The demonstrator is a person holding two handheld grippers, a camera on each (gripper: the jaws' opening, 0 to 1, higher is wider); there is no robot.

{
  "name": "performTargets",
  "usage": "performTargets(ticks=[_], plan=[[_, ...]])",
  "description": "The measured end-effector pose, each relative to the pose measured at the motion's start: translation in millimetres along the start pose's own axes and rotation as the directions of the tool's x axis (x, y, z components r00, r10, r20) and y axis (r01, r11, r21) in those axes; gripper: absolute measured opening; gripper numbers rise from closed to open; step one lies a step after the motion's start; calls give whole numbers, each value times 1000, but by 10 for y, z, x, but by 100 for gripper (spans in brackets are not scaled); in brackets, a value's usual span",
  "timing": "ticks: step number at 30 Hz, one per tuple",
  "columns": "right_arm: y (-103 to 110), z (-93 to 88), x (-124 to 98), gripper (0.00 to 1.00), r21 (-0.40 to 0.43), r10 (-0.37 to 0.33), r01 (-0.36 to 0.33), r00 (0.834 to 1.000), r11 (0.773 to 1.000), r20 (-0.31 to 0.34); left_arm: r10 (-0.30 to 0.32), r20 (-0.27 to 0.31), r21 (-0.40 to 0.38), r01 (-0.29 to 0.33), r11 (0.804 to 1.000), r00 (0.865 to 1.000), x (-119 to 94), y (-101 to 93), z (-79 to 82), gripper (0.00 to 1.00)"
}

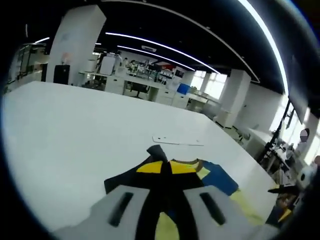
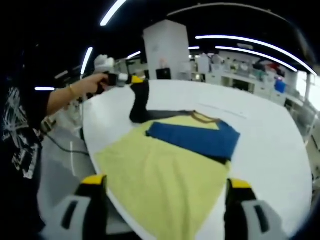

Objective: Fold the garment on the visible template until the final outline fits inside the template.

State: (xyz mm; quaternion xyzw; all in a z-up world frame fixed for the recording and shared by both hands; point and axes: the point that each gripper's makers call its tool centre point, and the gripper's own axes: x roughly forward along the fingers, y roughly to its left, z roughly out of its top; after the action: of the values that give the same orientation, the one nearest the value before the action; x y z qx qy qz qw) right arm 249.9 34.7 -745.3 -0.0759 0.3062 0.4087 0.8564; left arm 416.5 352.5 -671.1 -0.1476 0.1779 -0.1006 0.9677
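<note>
While we look across the large white round table (image 2: 280,165), we see the yellow, blue and black fabric garment (image 2: 170,170) lying flat near its edge, the blue sleeve (image 2: 192,139) folded across the yellow body. Our left gripper (image 2: 131,80) has its jaws pinched on the black sleeve (image 2: 139,105), lifting it. Our right gripper (image 2: 165,187) hangs with jaws wide apart over the yellow hem, holding nothing.

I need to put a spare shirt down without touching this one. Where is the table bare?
Bare white table lies right of the garment's blue sleeve, and beyond its collar toward the faint template line. Crowded: the near edge under the yellow garment, and where the left gripper lifts a black sleeve.
</note>
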Motion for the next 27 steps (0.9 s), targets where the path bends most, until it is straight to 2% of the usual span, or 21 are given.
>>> performTargets(ticks=[2,16,27], plan=[[-4,-11,-3,99,2,1,-1,1000,1000,-1,-15,5,-4,15,1000,1000,34,-96,4,0],[36,-82,37,99,7,19,-19,1000,1000,-19,-98,44,-65,101,993,994,354,-454,8,0],[-5,-153,44,99,26,18,-17,999,1000,-35,-176,33,-55,177,983,984,593,-883,-147,0]])
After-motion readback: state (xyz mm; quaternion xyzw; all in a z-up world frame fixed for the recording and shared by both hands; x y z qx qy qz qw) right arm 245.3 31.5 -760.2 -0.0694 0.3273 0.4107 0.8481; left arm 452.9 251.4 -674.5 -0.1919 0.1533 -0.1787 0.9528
